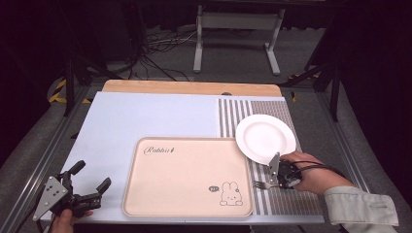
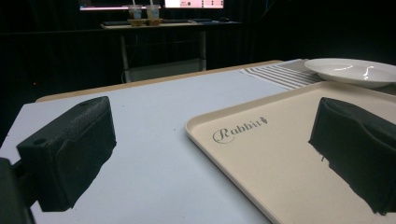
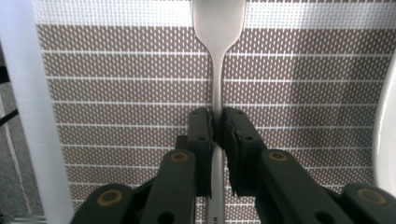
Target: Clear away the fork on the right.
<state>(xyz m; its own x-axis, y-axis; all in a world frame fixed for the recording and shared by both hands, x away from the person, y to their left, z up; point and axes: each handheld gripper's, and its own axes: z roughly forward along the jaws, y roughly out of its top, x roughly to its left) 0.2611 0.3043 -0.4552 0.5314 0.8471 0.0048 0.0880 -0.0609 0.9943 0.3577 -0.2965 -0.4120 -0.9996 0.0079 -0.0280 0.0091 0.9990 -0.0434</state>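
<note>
Our right claw (image 3: 215, 122) is pinched tight on the fork (image 3: 217, 56) handle, the fork lying flat on the striped mat (image 3: 116, 93), long axis running straight ahead of the jaws; our left claw (image 2: 210, 149) idles wide open.

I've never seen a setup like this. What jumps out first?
A big beige tray with a rabbit drawing lies in the middle of the table. Right of it, a white plate sits on a striped mat. Near the plate, the right claw is shut on a fork, while the left claw stands open at the table's left corner.
</note>
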